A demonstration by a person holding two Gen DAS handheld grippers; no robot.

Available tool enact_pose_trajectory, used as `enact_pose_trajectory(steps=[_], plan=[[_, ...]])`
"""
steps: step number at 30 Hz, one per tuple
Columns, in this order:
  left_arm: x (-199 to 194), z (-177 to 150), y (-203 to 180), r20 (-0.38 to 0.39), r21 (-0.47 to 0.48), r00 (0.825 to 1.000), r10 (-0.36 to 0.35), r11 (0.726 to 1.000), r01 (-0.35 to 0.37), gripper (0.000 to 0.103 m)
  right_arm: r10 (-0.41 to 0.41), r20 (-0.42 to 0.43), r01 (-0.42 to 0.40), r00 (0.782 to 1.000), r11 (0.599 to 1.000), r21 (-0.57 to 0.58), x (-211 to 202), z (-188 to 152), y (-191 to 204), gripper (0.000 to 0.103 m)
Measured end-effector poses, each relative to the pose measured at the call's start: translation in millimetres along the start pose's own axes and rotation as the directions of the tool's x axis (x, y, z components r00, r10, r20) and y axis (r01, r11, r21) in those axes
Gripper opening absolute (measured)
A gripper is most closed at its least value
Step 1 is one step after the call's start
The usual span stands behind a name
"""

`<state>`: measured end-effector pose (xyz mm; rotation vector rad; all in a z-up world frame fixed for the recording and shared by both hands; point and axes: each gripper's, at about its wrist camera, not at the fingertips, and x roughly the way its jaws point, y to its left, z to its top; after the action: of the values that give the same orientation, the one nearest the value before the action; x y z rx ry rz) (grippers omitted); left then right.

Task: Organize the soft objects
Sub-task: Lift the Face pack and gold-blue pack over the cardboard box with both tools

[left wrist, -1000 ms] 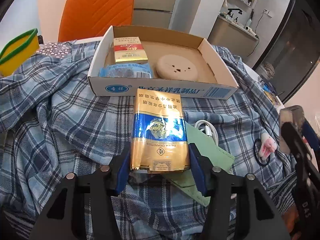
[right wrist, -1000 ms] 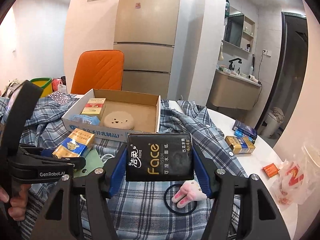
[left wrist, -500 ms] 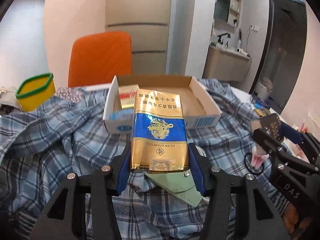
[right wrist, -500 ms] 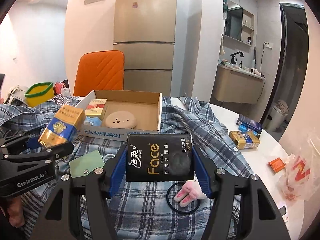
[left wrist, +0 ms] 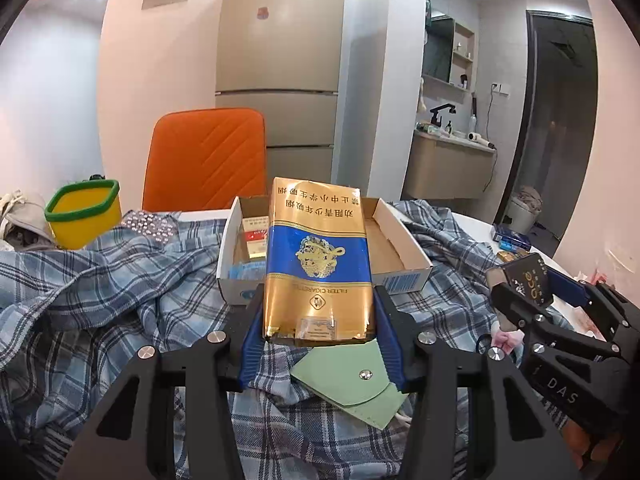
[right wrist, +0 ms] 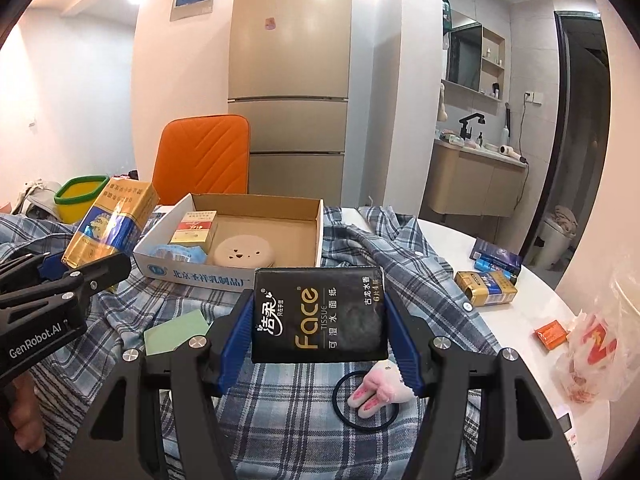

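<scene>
Across the desk (right wrist: 532, 300) draped in plaid cloth (left wrist: 100, 280), we hold our left gripper (left wrist: 318, 332) with jaws clenched on a gold-and-blue pack (left wrist: 318, 260) above the cardboard box (right wrist: 240, 276), while our right gripper (right wrist: 320, 360) clamps a black tissue pack (right wrist: 320, 314) near its front wall.

The right gripper (right wrist: 320, 316) clamps a black tissue pack (right wrist: 320, 314). The left gripper (right wrist: 76, 276) holds a gold pack (right wrist: 110, 222) beside the box (right wrist: 320, 224).
</scene>
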<state>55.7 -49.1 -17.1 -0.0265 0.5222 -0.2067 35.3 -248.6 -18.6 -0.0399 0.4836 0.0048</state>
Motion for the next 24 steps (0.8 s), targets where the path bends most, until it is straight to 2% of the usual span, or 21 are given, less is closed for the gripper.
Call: enact_pose_trajectory(steps=[4, 12, 19, 24], plan=[[-9.1, 0.0, 0.1, 0.030, -0.002, 1.000, 0.001, 1.000, 0.000, 0.048, 0.005, 0.006, -0.005, 1.000, 1.000, 0.001, -2.3, 1.3, 0.3, 0.065], [-28.2, 10.4, 4.7, 0.089, 0.009, 0.994, 0.066, 0.998, -0.067, 0.046, 0.029, 0.057, -0.028, 0.998, 0.999, -0.019, -17.0, 12.1, 1.7, 0.065], [-34.3, 31.7, 9.8, 0.130, -0.002, 0.989, 0.064, 0.998, -0.065, 0.046, 0.041, 0.129, -0.036, 0.991, 0.999, -0.038, -28.3, 44.7, -0.1, 0.065], [-44.3, 55.7, 6.0, 0.207, 0.026, 0.976, 0.068, 0.997, -0.075, 0.046, 0.019, 0.198, -0.012, 0.980, 0.999, -0.037, -35.8, 77.7, -0.5, 0.065]])
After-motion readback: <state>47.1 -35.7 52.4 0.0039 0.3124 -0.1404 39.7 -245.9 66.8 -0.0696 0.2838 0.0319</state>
